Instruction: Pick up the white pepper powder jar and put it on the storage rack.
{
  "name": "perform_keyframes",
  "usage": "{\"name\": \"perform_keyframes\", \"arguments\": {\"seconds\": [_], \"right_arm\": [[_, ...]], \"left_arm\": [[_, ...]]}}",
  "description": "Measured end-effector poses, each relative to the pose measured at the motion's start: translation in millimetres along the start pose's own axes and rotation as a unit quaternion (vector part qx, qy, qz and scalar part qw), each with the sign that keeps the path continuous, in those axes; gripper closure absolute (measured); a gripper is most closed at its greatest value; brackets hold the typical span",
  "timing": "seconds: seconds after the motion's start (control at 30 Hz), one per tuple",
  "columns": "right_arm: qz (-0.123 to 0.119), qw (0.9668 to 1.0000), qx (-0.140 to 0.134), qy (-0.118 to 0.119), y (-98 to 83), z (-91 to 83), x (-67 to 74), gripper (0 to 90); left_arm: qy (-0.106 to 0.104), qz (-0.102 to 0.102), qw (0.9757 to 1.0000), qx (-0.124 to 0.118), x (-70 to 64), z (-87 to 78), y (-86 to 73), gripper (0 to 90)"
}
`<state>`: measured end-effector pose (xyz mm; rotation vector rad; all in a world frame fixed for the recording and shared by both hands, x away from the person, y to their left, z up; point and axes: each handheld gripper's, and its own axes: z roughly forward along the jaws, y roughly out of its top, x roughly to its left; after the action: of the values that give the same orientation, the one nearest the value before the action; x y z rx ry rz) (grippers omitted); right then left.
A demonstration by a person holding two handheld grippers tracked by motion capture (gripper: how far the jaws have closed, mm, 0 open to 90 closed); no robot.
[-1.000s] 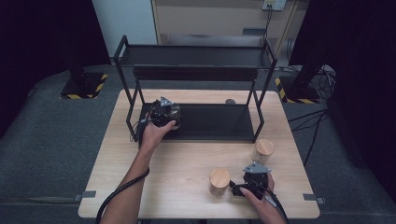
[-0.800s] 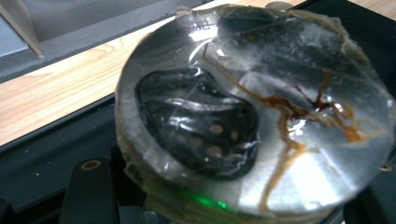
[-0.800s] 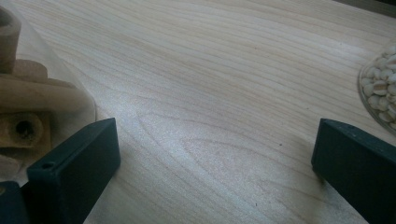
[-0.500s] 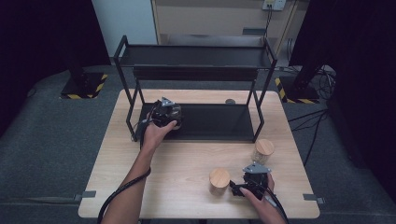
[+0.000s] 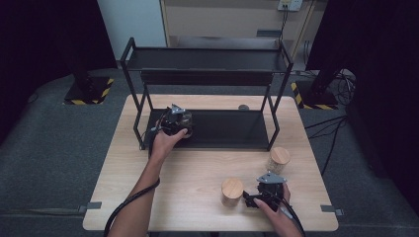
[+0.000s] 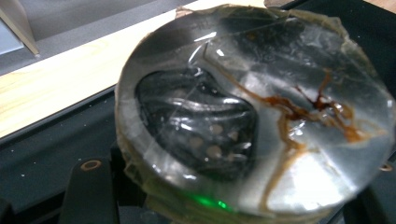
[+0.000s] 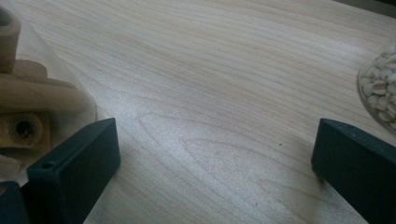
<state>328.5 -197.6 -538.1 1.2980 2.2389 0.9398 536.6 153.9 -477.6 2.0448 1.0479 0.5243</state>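
**High view: one jar at the rack, two left on the worktop**

High view shows the left gripper at the lower shelf of the black rack, its jaws clamped on a clear jar. Left gripper view looks straight at the jar's round glass bottom, so its long axis seems to run away from the camera, tipped rather than upright; dark pieces and brown strands show inside. Whether it rests on the shelf I cannot tell. The right gripper sits low on the worktop, jaws wide and empty, between a wood-lidded jar and another. I judge the work about a third through: both stand upright, waiting.
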Motion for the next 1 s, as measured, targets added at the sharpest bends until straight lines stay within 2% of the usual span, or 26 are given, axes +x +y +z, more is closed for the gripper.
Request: {"name": "perform_keyframes", "arguments": {"seconds": [0.63, 1.0], "right_arm": [[0.000, 1.0000, 0.000, 0.000, 0.0, 0.0, -0.1, 1.1], [0.000, 1.0000, 0.000, 0.000, 0.0, 0.0, -0.1, 1.1]], "left_arm": [[-0.003, -0.001, 1.0000, 0.003, 4.5, 3.7, -12.9, 29.9], [-0.012, 0.002, 0.9999, -0.011, 6.6, 4.6, -17.2, 29.7]]}}
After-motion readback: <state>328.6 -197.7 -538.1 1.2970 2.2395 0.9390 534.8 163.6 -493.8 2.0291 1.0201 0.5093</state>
